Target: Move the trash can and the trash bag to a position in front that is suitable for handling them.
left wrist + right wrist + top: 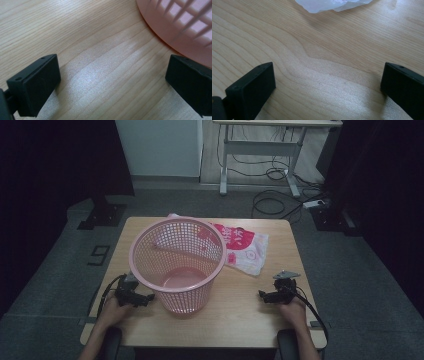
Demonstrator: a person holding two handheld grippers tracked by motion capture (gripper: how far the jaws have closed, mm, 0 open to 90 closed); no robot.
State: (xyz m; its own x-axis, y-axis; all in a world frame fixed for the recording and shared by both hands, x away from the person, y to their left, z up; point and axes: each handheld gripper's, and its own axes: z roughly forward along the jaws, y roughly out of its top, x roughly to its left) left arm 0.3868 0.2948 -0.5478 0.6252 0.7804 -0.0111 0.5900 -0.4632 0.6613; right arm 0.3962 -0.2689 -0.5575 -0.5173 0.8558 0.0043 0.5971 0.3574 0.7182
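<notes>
My left gripper (110,82) stands with its jaws wide apart and nothing between them but bare wood; my right gripper (327,87) is just as wide and just as empty. Along the left one I see the pink basket (185,27) close ahead, its solid base band and lattice wall just beyond one jaw. Along the right one, a pale crumpled edge of the plastic bag (332,5) lies farther off. From the high view both grippers rest low at the near edge of the worktop (250,310), the basket upright just beside my left gripper, the bag's red-and-white print lying behind and partly under it.
</notes>
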